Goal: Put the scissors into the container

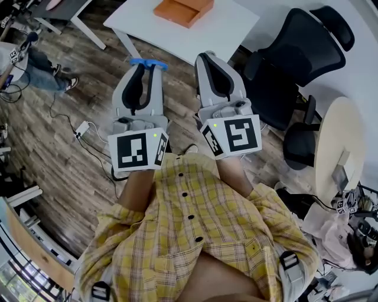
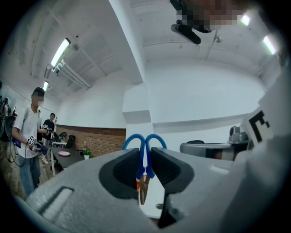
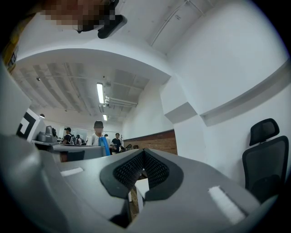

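Left gripper (image 2: pixel 144 159) clenched on scissors (image 2: pixel 136 139); blue handle loops stick out past jaws, blades point back toward camera. Right gripper (image 3: pixel 143 158) closed, nothing between jaws. Both held side by side, close to person's body, above wooden floor (image 1: pixel 71 147). Orange container (image 1: pixel 184 10) sits on white surface (image 1: pixel 227 29), far ahead, well apart from scissors. My read: pickup done, scissors in hand. Left to do: carry across to container, lower in, release.

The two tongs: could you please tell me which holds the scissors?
The left tongs, shut on the blue-handled scissors; the right tongs are shut with nothing between them.
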The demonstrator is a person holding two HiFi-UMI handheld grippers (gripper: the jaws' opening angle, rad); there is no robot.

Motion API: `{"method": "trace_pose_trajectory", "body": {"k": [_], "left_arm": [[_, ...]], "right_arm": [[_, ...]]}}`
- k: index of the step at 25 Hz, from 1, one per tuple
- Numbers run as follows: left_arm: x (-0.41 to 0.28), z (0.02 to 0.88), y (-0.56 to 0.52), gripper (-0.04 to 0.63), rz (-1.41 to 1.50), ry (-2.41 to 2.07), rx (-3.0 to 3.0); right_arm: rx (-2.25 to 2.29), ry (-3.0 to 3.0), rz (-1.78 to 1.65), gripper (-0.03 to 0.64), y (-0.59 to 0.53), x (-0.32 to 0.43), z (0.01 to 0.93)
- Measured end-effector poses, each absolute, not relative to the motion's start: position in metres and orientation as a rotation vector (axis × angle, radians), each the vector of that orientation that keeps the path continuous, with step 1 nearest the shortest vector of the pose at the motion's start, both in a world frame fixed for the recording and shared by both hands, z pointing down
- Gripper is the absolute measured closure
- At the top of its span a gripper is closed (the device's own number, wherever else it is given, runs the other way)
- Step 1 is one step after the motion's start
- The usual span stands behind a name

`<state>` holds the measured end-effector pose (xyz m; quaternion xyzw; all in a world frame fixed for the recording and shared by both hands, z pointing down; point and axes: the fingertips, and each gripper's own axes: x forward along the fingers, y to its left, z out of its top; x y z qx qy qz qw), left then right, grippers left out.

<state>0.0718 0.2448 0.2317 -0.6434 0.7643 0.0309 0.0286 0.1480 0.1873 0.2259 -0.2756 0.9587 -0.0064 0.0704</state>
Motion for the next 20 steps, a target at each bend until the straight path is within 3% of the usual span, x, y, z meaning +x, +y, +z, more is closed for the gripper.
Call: {"method": "trace_pose_trajectory", "body": {"k": [20], "left_arm": [[-0.053, 0.233, 0.088, 0.506, 0.131, 2.292, -2.084]], "right_arm": [[-0.918, 2.888, 0.001, 0.611, 0.044, 0.022, 0.226]]}}
